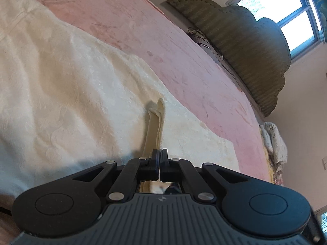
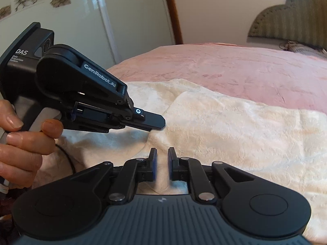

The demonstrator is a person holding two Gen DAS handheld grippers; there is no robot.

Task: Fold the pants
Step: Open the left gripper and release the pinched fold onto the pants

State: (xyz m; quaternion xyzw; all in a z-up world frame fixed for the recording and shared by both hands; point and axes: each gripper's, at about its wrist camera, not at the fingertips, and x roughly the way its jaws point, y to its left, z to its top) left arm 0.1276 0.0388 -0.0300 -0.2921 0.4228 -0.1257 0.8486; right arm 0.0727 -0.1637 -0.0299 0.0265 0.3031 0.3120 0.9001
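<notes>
Cream fleece pants (image 1: pixel 67 77) lie spread on a pink bed cover (image 1: pixel 143 30). My left gripper (image 1: pixel 159 153) is shut on a narrow fold of the pants' edge, which sticks up beyond its fingertips. In the right wrist view the pants (image 2: pixel 235 134) lie with one layer folded over another, and the left gripper (image 2: pixel 157 125) pinches the cloth at the fold's corner. My right gripper (image 2: pixel 162 153) is open a little, just above the pants near that corner, holding nothing.
A green padded headboard (image 1: pixel 251 49) stands at the bed's far end below a window (image 1: pixel 290 18). A bundle of cloth (image 1: pixel 273 140) hangs at the bed's right edge. White wardrobe doors (image 2: pixel 87 20) stand beyond the bed. A hand (image 2: pixel 22 138) holds the left gripper's handle.
</notes>
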